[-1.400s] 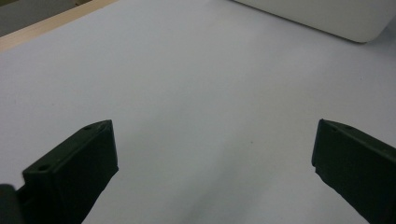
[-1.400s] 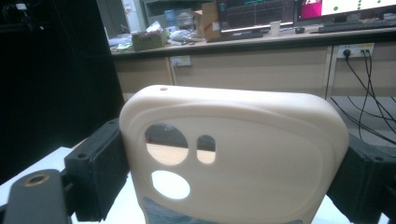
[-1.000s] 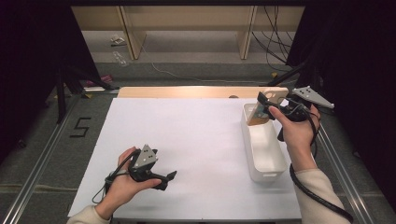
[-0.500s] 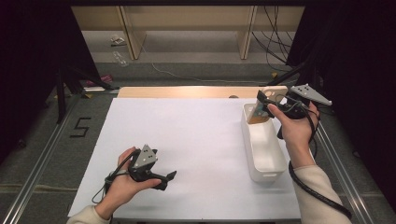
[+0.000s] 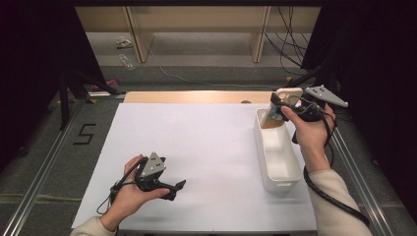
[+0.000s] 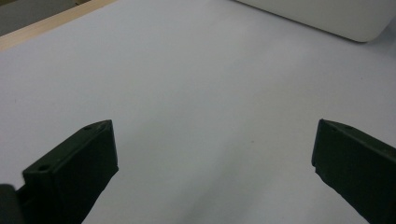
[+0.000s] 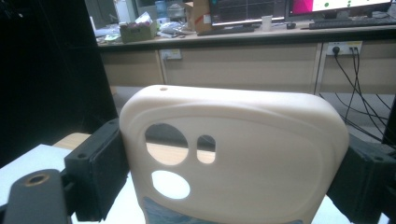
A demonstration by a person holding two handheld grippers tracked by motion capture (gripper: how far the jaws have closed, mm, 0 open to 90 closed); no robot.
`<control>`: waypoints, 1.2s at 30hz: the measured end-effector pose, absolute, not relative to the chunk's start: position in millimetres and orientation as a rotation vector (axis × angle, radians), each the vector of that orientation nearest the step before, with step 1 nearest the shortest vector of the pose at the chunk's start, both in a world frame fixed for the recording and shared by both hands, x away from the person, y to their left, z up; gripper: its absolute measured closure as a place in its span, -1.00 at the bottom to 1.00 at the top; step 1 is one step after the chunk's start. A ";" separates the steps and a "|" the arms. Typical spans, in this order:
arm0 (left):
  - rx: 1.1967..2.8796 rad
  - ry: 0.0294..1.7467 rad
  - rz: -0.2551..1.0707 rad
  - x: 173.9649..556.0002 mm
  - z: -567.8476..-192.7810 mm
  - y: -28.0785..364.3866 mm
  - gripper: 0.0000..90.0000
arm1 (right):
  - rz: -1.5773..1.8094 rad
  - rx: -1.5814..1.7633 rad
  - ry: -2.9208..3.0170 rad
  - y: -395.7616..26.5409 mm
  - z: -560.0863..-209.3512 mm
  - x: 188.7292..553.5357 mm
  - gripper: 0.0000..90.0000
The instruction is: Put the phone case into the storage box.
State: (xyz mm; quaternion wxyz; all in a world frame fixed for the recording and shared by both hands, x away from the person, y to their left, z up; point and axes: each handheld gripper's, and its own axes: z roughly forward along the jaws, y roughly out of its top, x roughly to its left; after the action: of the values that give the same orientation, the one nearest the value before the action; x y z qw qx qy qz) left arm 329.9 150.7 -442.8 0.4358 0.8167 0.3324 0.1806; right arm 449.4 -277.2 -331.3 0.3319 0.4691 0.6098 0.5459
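High view: the right hand-held gripper [image 5: 278, 108], at the right of the frame, is closed on a beige phone case [image 5: 278, 109] held upright above the far end of the white bin [image 5: 278, 169]; the case is judged lifted clear, with its placement still to do. The left hand-held gripper [image 5: 174, 189], lower left, rests on the white worktop [image 5: 206, 142] with its jaws apart and nothing between them. A "5" [image 5: 84, 133] is marked on the floor at the left. Left gripper view: both jaws stand wide over bare worktop [image 6: 201, 93], with the bin [image 6: 327, 16] at the upper right. Right gripper view: the case [image 7: 233, 154] sits clamped by its side edges, camera cut-outs facing the lens; no brand is legible.
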 end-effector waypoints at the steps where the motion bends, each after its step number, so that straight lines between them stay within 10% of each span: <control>1: 2.032 0.827 0.449 329.9 -442.9 150.7 -1.00 | 1.424 1.227 1.595 -277.2 -331.5 449.9 -0.71; 36: 2.033 0.825 0.450 330.0 -442.5 150.1 -1.00 | 1.391 1.253 1.609 -275.6 -335.0 463.4 -0.71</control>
State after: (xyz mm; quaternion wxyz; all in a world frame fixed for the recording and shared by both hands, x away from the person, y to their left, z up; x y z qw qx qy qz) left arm 330.0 150.1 -442.5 0.4360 0.8169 0.3315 0.1807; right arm 463.4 -275.6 -335.0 0.3300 0.4792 0.6154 0.5318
